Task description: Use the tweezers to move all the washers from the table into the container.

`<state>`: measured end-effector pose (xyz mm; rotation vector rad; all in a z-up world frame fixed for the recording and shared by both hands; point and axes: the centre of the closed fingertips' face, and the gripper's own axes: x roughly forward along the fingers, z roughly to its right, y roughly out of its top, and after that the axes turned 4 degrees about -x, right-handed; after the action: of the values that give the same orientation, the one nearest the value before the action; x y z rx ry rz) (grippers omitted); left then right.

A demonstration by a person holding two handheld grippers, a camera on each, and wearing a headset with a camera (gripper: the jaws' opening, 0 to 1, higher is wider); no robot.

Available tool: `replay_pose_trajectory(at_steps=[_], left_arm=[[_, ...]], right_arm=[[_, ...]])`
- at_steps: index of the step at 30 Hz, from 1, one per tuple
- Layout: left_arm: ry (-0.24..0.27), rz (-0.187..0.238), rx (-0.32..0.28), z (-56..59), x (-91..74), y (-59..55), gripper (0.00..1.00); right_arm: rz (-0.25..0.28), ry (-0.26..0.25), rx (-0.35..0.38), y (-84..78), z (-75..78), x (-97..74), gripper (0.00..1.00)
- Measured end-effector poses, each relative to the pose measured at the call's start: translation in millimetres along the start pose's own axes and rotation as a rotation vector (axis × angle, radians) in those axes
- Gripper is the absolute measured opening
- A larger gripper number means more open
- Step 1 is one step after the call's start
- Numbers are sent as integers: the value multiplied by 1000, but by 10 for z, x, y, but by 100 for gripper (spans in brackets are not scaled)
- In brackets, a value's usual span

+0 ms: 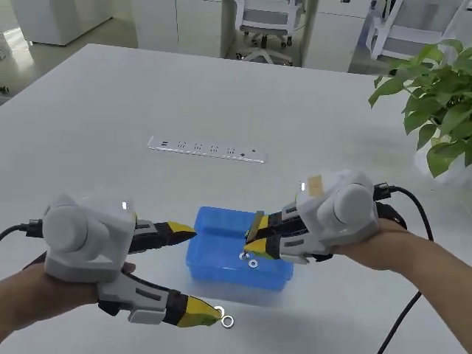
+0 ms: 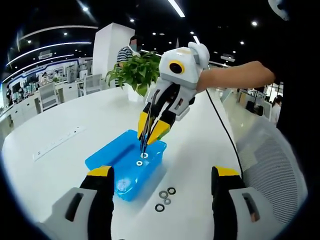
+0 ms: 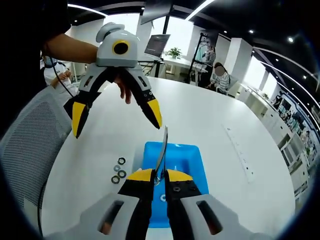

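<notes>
Clamping the tweezers [image 3: 162, 147], the right gripper [image 3: 159, 175] is closed, tips reaching into the blue container [image 3: 187, 160] just ahead; a washer [image 1: 253, 263] lies inside below them. Left gripper [image 2: 163, 170] stands wide open, with loose washers [image 2: 165, 195] on the table [image 2: 200, 150] between its jaw tips.

White table [image 1: 147, 96] stretching wide, pale matte top. Blue container [image 1: 221, 274] sitting close to table's near edge, about midway along it. Small cluster of washers [image 2: 165, 195] lying on bare top just beside container, on side facing near edge. Long white power strip [image 1: 205, 148] lying further toward far edge, well apart from container. Potted green plant [image 1: 439, 110] standing by right edge.
</notes>
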<state>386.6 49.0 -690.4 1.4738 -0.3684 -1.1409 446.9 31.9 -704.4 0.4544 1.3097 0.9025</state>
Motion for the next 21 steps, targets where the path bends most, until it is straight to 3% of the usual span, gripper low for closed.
replay_pose_trajectory(at_steps=[10,21], left_arm=[[40,19,-13,-133,-44,33,97],[47,23,-20,-178,-51,40,99]], right_arm=[[-4,7,-1,-90,86,101,9],[-23,27,9,-246,108,230,9]])
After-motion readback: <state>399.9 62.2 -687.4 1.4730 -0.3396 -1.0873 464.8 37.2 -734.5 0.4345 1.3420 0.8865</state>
